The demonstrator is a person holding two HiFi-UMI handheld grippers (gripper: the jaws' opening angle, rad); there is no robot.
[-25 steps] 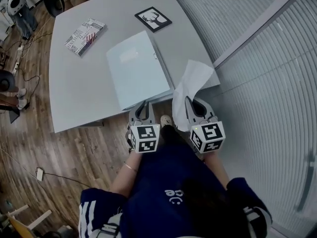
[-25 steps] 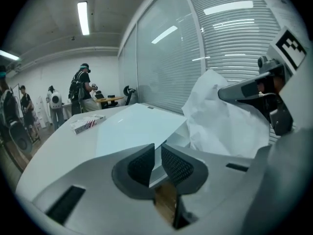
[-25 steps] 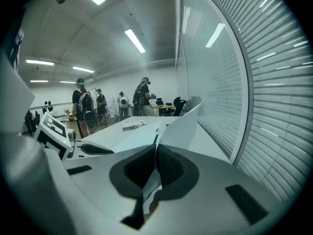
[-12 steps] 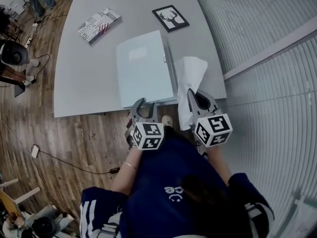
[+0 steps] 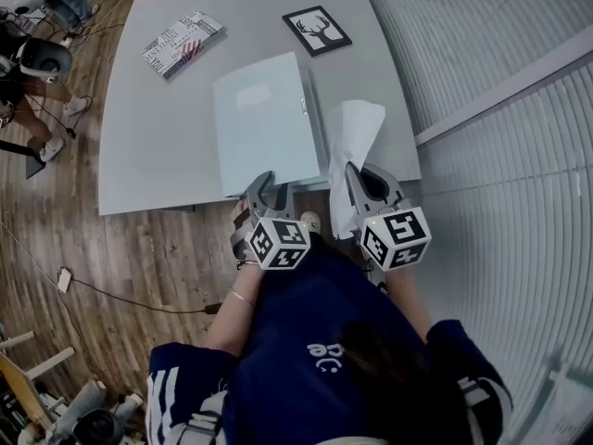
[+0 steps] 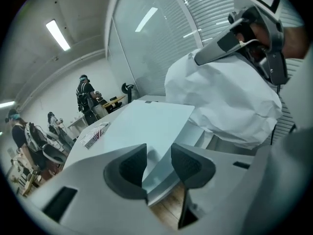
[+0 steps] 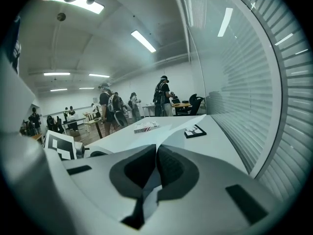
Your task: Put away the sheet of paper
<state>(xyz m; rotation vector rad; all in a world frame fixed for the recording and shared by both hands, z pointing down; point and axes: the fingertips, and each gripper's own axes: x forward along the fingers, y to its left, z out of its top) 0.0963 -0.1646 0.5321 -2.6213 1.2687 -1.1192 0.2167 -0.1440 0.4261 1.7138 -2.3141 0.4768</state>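
A large grey worktop (image 5: 148, 146) fills the upper part of the head view. A pale blue folder (image 5: 264, 109) lies flat on it, reaching to its front edge. Just right of the folder, a crumpled white sheet of paper (image 5: 350, 137) rises over the worktop's near right corner. The right claw (image 5: 358, 179) pinches its lower end, jaws closed on it. The left claw (image 5: 269, 185) stands wide, its jaws having just opened. The folder's near edge sits between them, with the pads not pressing on it. Farther back lie a patterned booklet (image 5: 182, 43) and a small framed deer picture (image 5: 317, 30).
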